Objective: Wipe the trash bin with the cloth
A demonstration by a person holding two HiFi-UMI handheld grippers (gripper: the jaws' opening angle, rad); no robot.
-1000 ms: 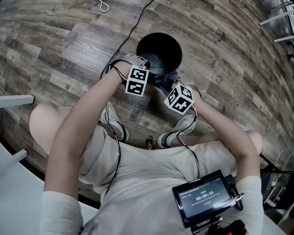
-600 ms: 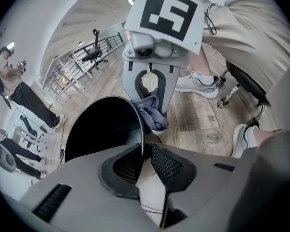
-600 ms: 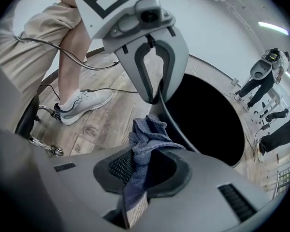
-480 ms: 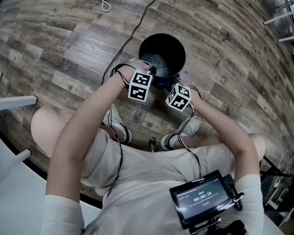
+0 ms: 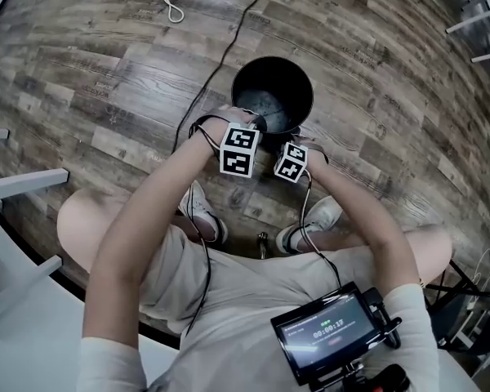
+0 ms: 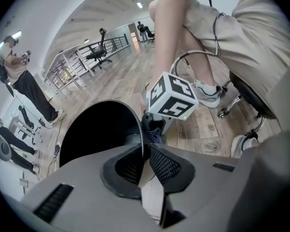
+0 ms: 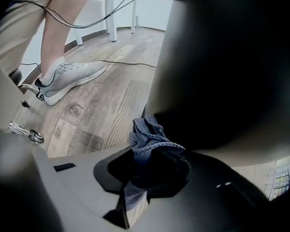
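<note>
Where the bin stands: the black trash bin (image 5: 309,84) sits upright on the wooden floor (image 5: 106,72), just beyond your shoes (image 5: 202,212).
Left gripper (image 6: 145,161): its jaws have just been closing, and the bin's thin rim (image 6: 137,124) is pinched between them on the side nearest you.
Right gripper (image 7: 152,173): its jaws are closed on the blue cloth (image 7: 147,137), which bunches out past the tips and lies against the bin's dark outer wall (image 7: 222,71), low and close to the floor.
Step in hand: by my reading, you are wiping the outside wall while your left hand steadies the bin.
How to do it well: keep the rim pinch firm so the light bin neither tips nor slides. Press the cloth flat to the curve, not the bare jaw tips. Work in overlapping strokes, then turn the bin to reach its far side.
In the way: your own two grippers sit close together at the rim, so mind their marker cubes (image 6: 173,96).
Around: a black cable (image 5: 229,43) runs across the floor to the bin's left side, and a chair castor (image 7: 26,135) stands by your foot.
</note>
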